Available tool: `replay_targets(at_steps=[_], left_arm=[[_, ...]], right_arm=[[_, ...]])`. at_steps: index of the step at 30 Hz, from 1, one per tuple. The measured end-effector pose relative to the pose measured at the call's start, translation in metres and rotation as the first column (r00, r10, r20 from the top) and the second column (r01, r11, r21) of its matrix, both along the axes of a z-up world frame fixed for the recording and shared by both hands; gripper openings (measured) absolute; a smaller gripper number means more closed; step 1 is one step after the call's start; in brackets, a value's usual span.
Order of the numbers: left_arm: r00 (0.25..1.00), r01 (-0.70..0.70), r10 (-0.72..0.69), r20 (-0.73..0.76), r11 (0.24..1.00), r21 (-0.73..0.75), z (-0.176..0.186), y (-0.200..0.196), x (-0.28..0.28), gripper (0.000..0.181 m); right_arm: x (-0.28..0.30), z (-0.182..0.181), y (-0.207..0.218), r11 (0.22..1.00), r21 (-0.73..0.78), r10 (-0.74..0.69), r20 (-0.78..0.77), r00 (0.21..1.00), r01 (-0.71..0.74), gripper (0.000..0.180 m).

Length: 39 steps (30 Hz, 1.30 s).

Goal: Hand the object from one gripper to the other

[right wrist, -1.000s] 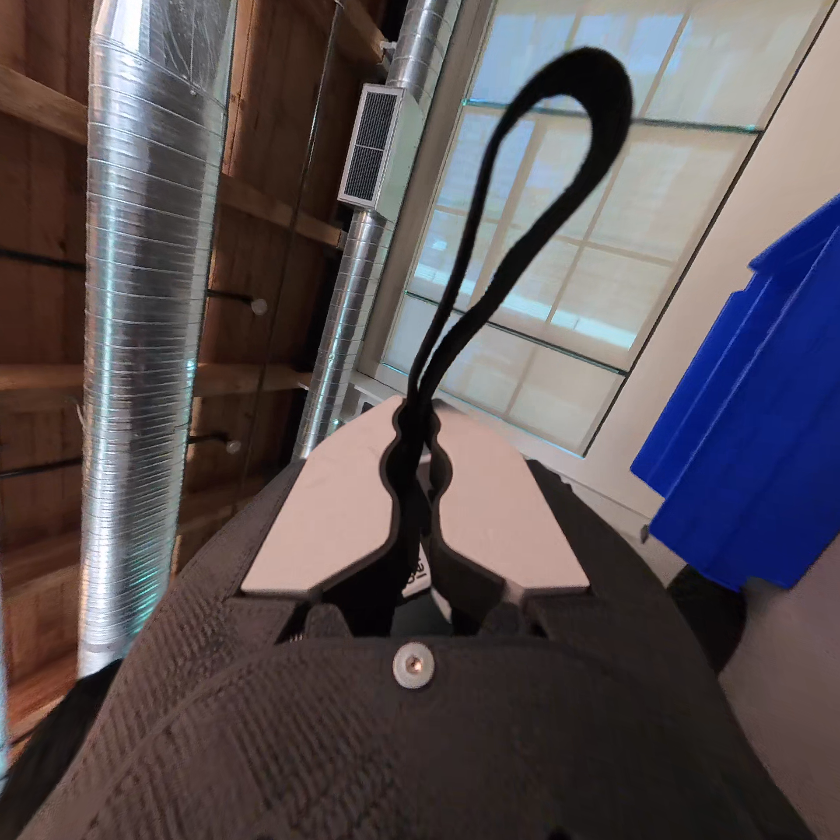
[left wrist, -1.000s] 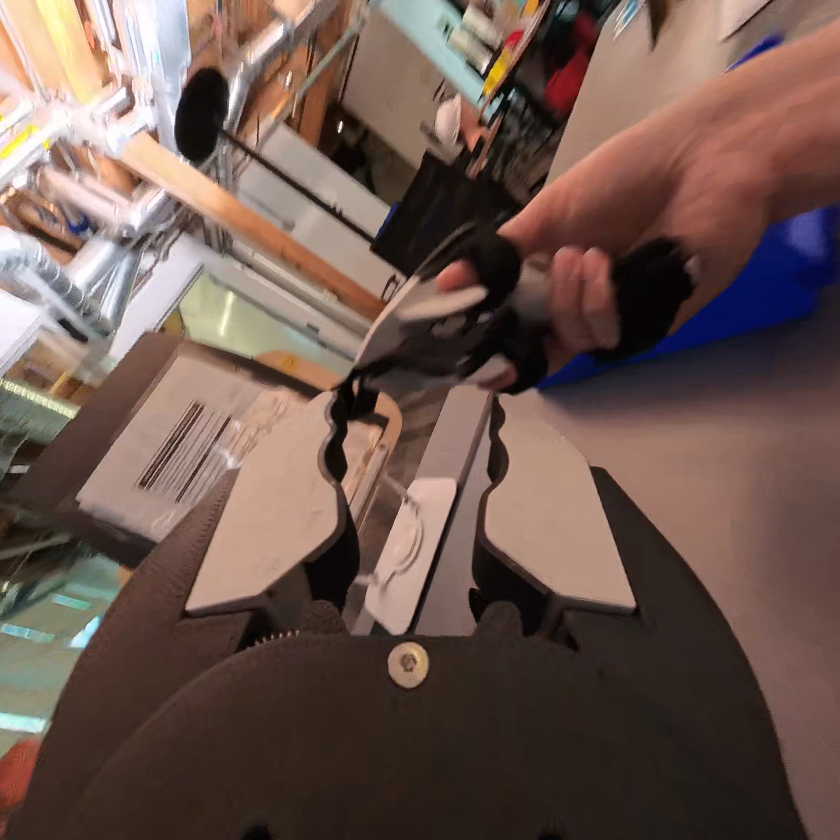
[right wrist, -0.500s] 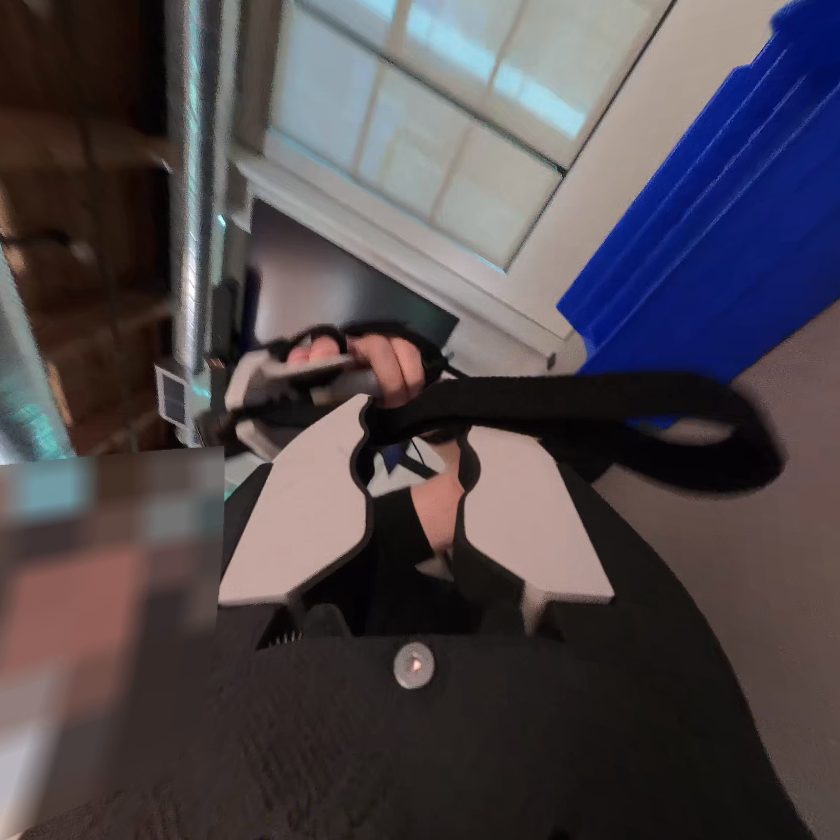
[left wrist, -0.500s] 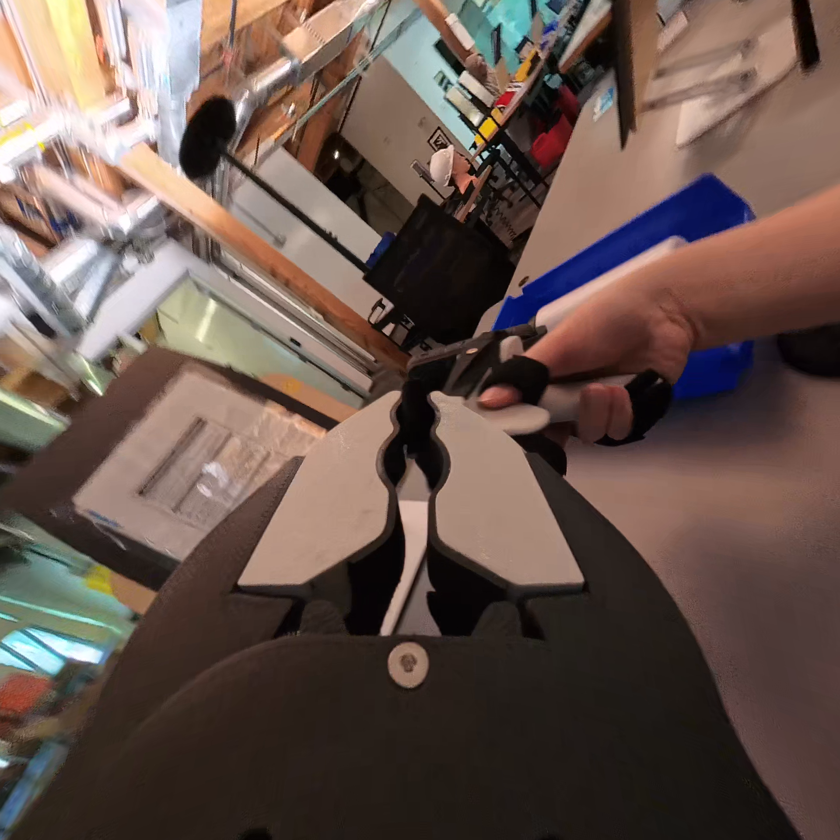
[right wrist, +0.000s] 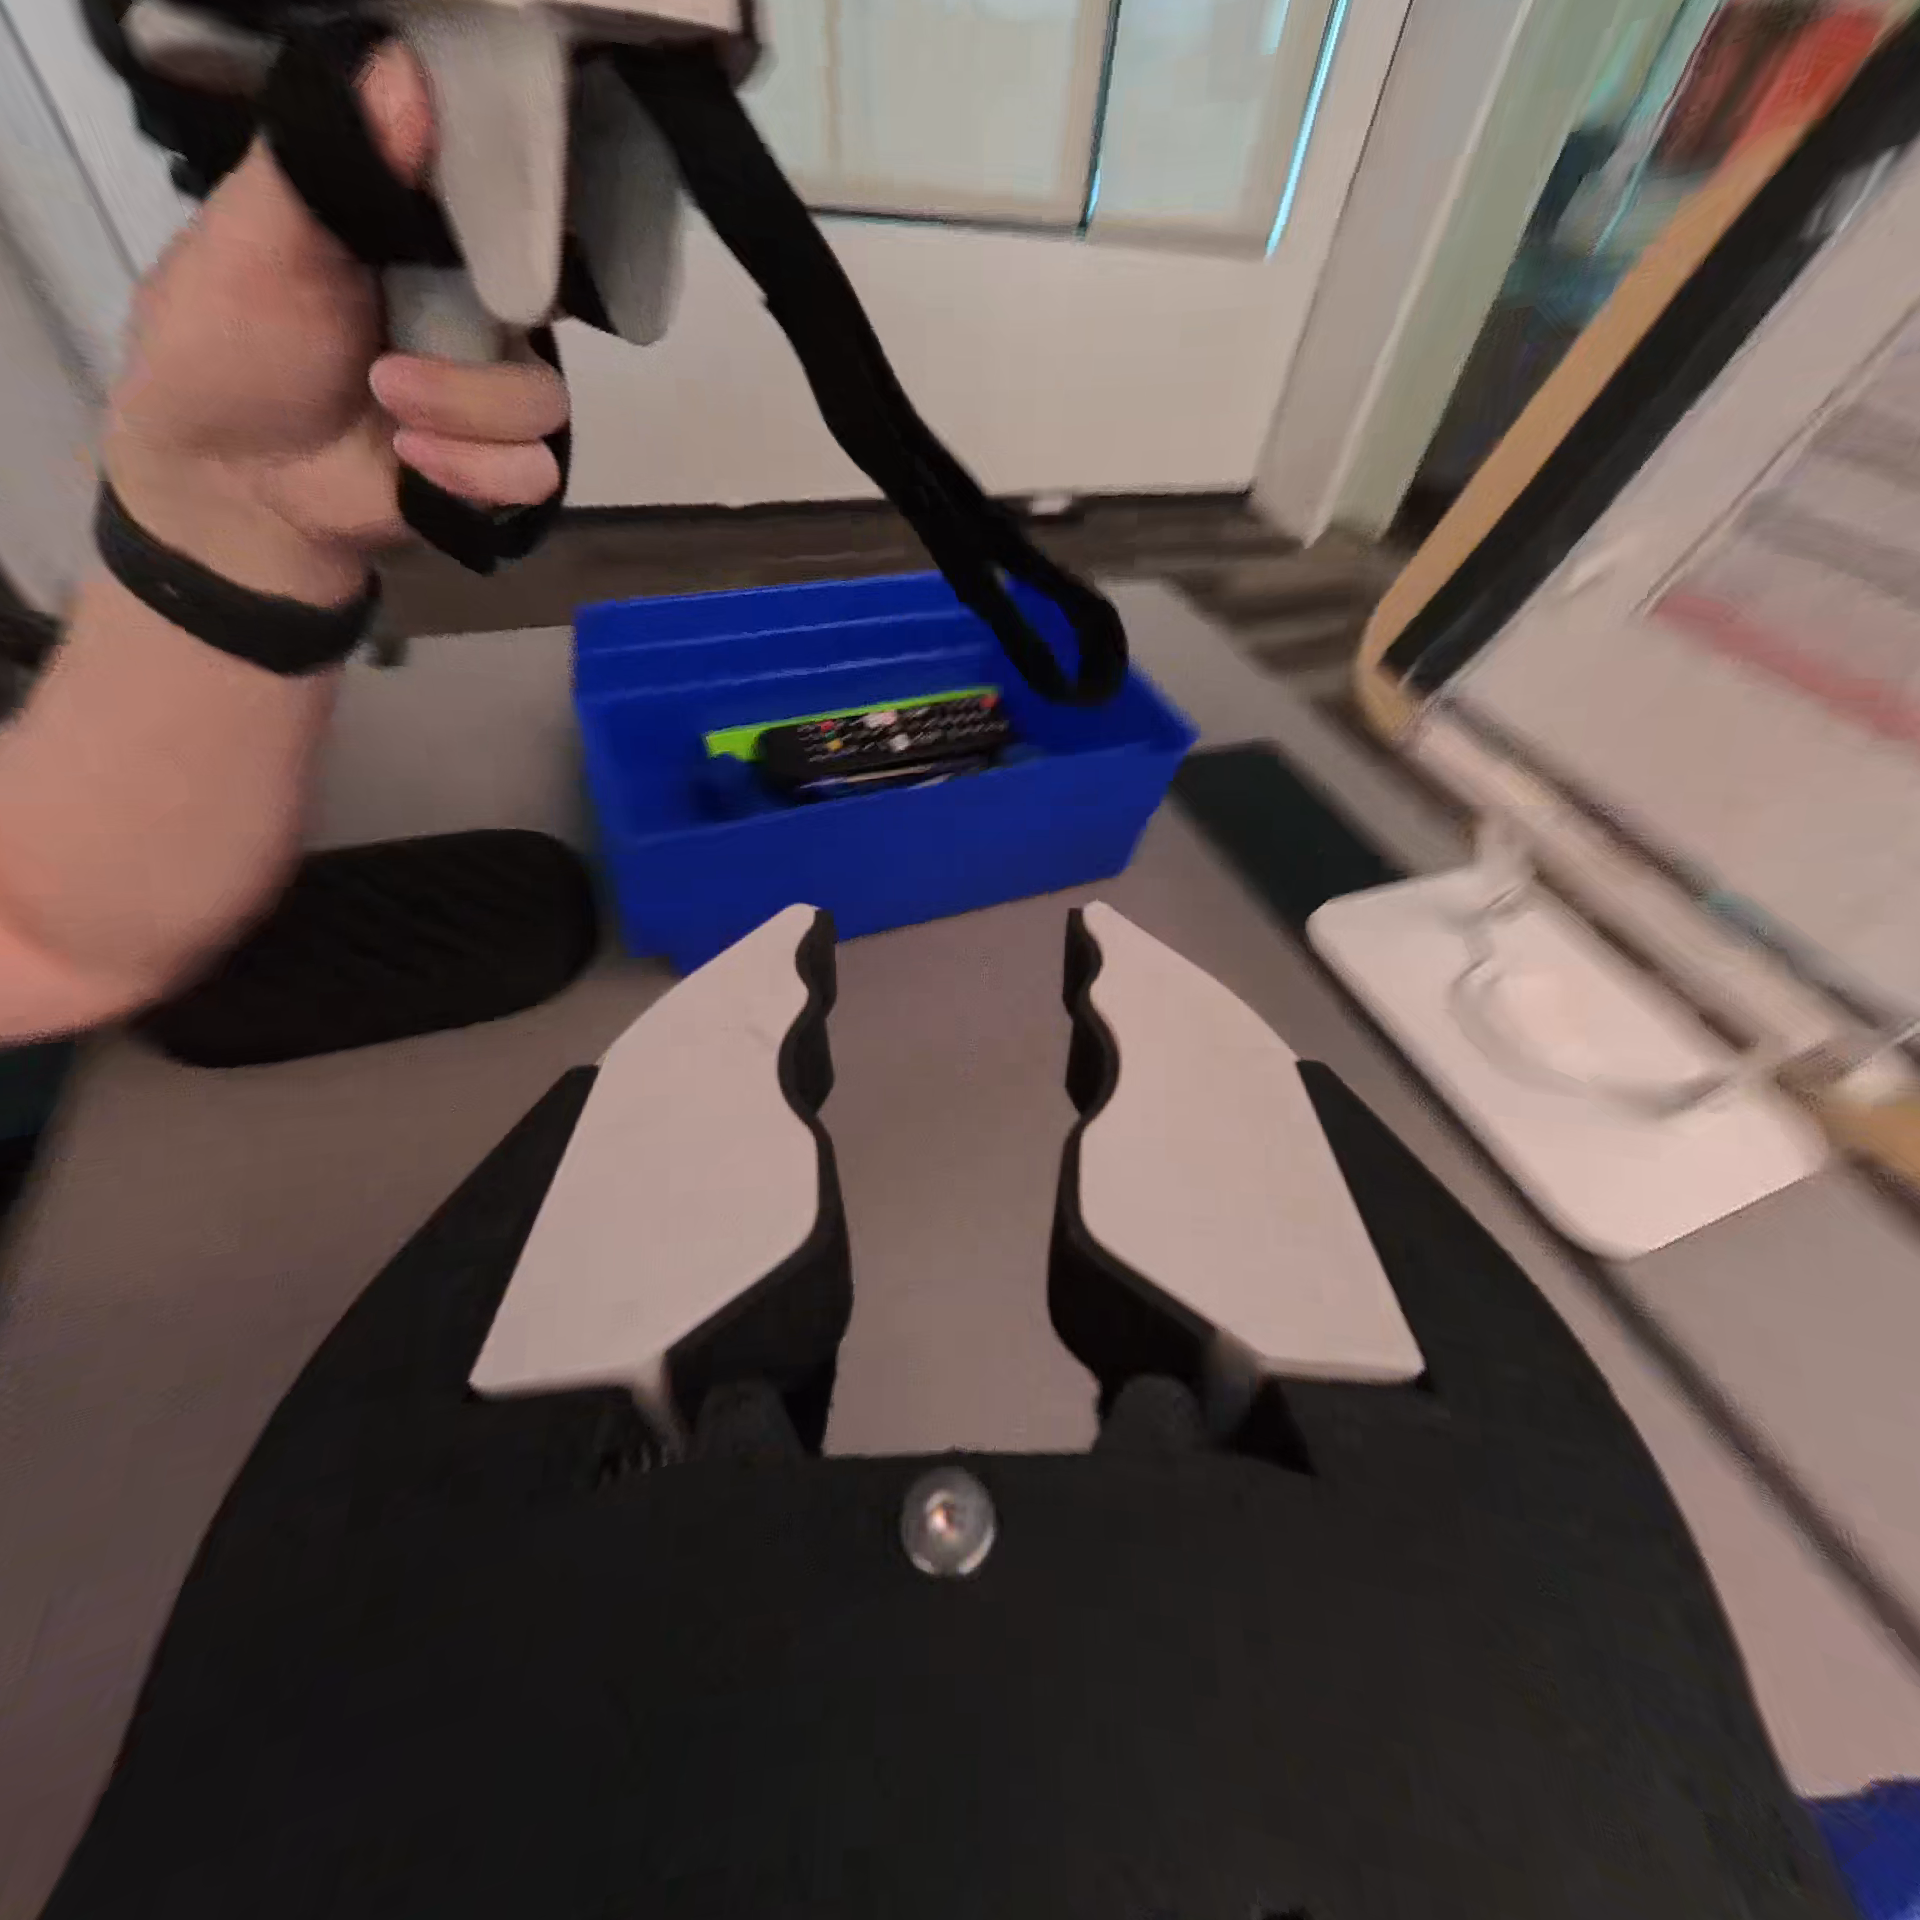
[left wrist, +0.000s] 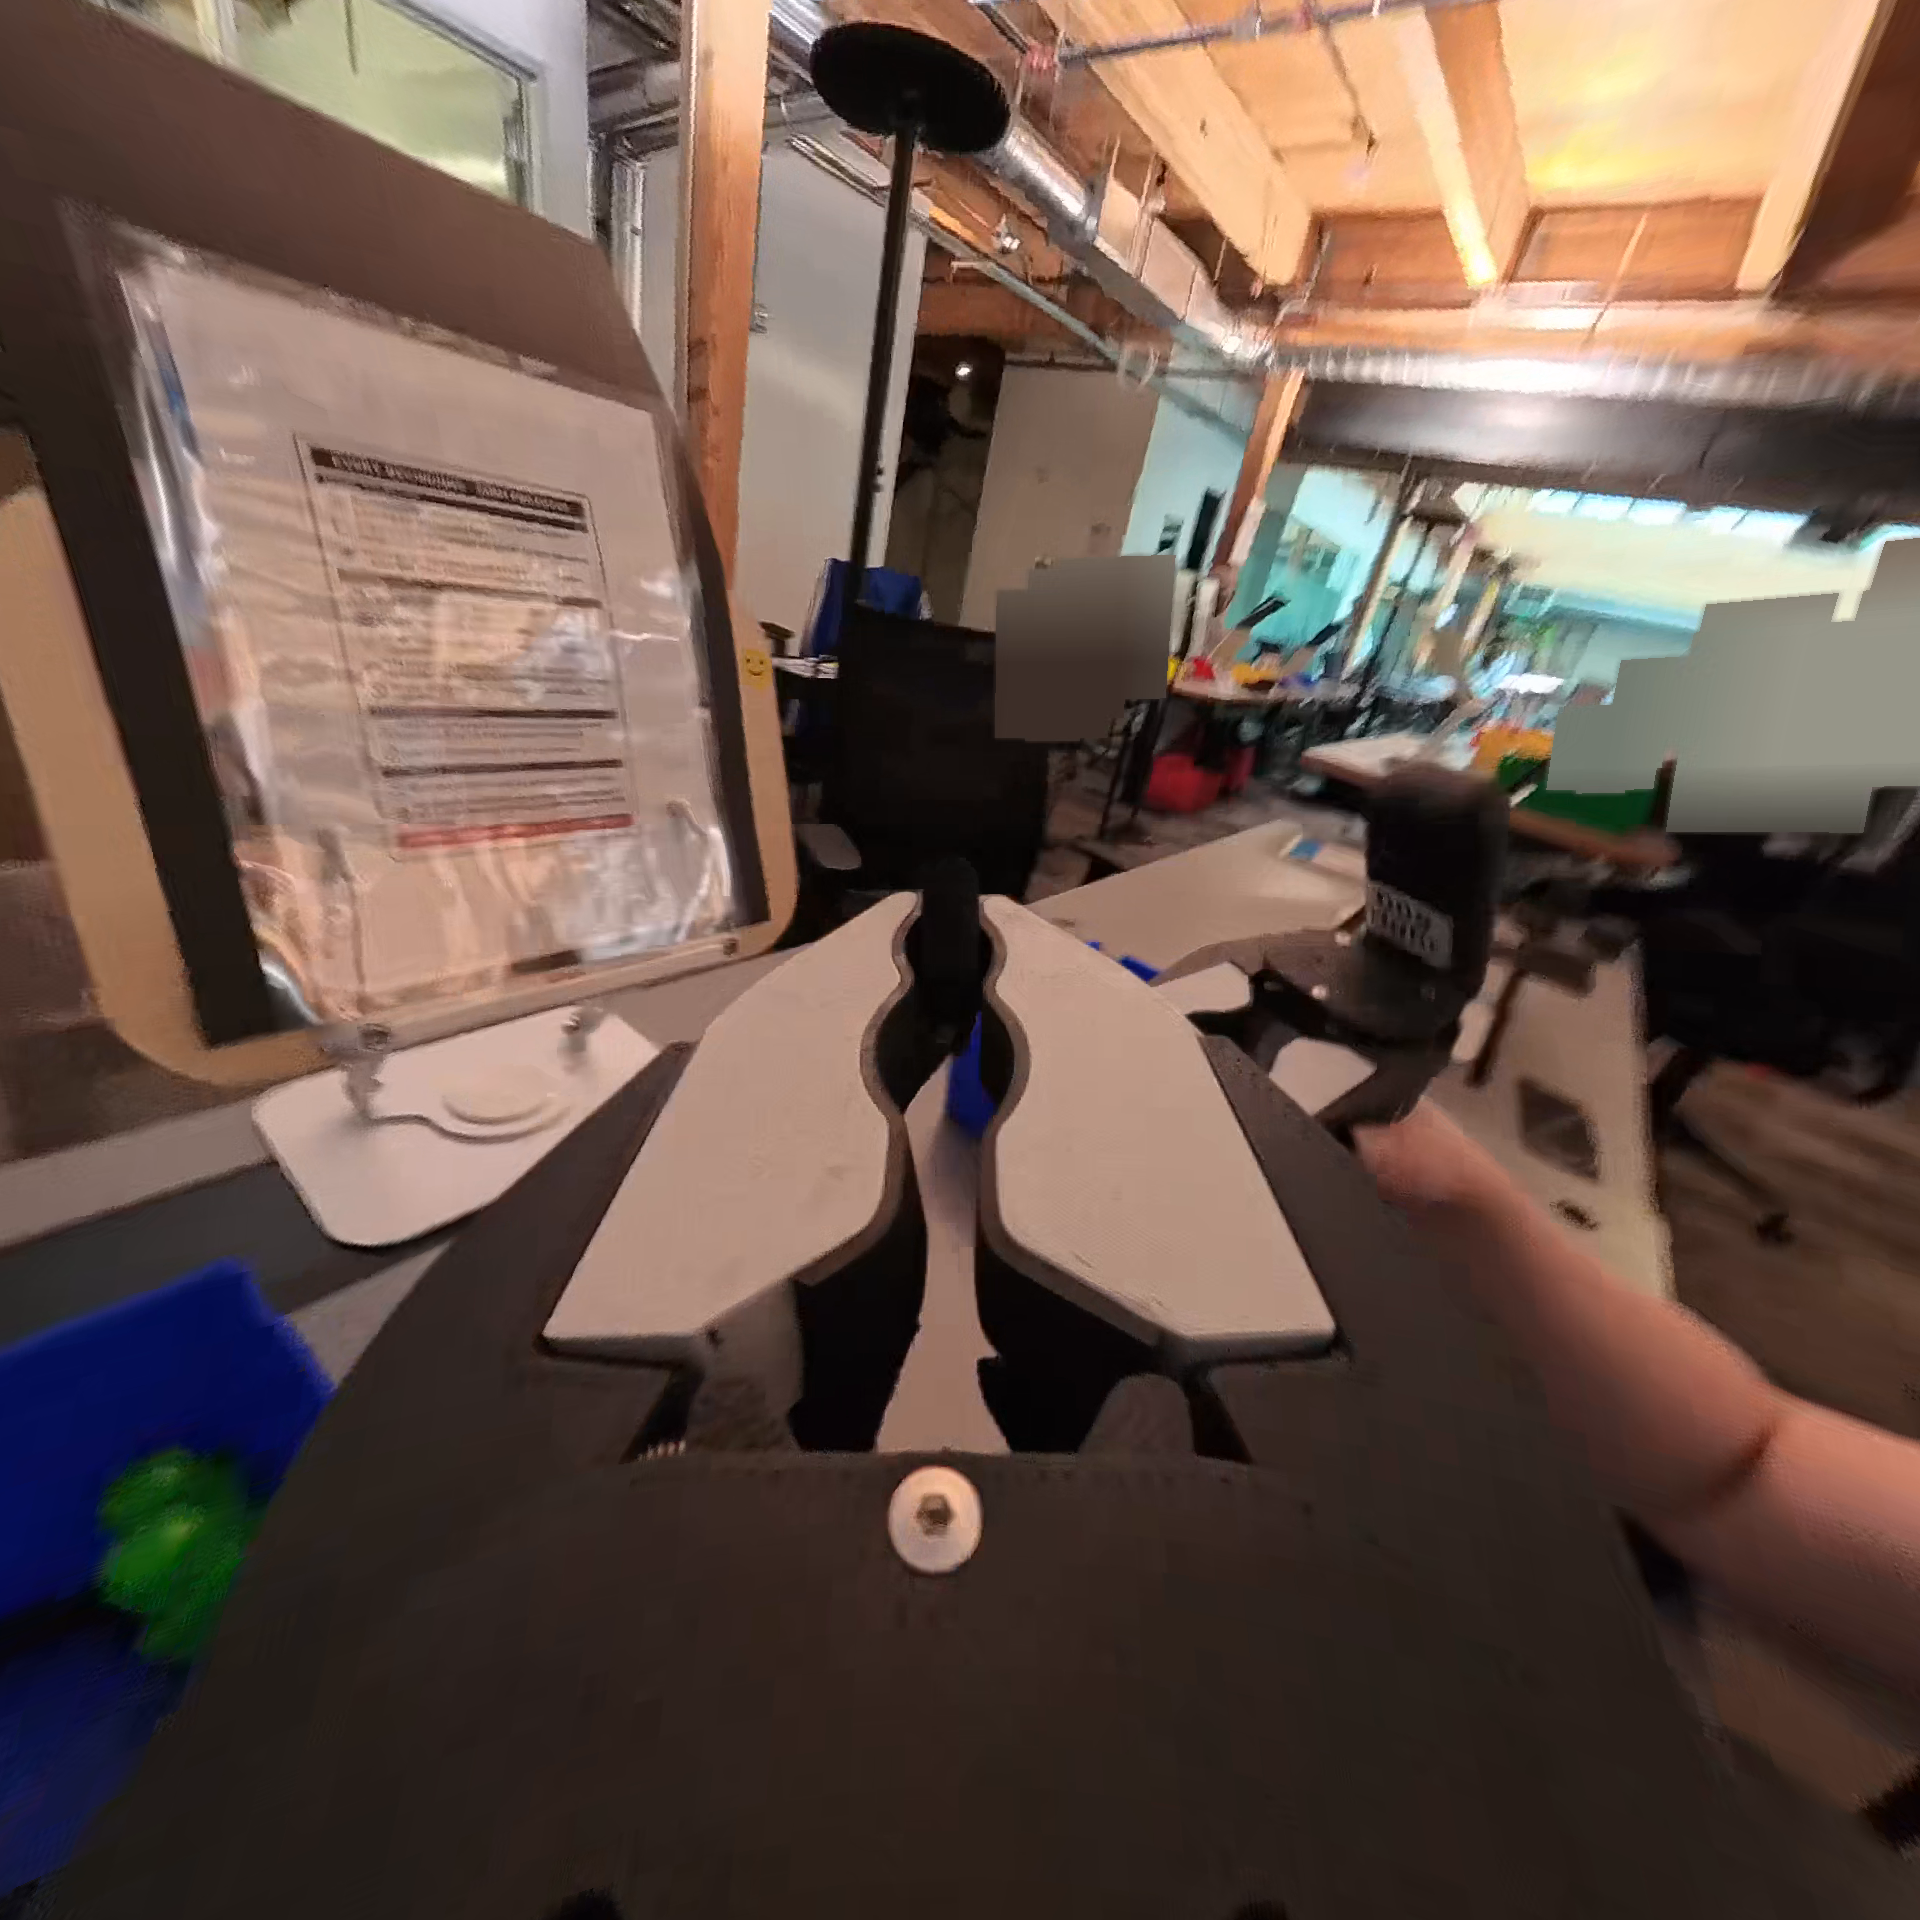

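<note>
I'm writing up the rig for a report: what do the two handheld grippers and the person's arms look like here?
Both grippers, the left gripper and the right gripper, have a broad black textured body, a silver screw at its centre, and two pale grey fingers with wavy black inner pads. The left hand wears a black wristband; black straps loop over its fingers. Both forearms are bare, no sleeves showing.

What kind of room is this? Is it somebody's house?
Probably not a house. It looks like a big shared workshop or office: bare wooden ceiling beams with a metal air pipe, rows of cluttered work tables, and office chairs.
</note>
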<state>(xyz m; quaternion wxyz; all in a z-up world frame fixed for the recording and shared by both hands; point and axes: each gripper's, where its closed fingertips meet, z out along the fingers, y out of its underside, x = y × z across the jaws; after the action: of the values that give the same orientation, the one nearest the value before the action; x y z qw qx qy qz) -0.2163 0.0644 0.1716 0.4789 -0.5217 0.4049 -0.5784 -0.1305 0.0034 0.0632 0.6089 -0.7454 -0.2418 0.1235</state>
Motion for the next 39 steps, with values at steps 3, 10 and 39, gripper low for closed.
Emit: replay_targets(at_steps=[3,10,39], left_arm=[[0.995,0.094,-0.089,0.046,0.987,-0.13,0.002,0.003,-0.005,0.004],[0.927,0.373,-0.343,0.155,0.889,-0.265,0.011,-0.027,-0.006,0.004],[0.989,0.125,-0.133,-0.068,0.985,-0.117,-0.014,-0.005,0.014,0.083]], right_arm=[[-0.016,0.012,-0.002,0.976,0.215,-0.076,0.209,0.975,0.03,0.05],[-0.073,-0.014,-0.007,0.913,0.368,-0.044,0.514,0.856,-0.174,0.055],[-0.066,0.042,-0.048,0.857,0.125,0.496,-0.466,0.733,-0.5,0.003]])
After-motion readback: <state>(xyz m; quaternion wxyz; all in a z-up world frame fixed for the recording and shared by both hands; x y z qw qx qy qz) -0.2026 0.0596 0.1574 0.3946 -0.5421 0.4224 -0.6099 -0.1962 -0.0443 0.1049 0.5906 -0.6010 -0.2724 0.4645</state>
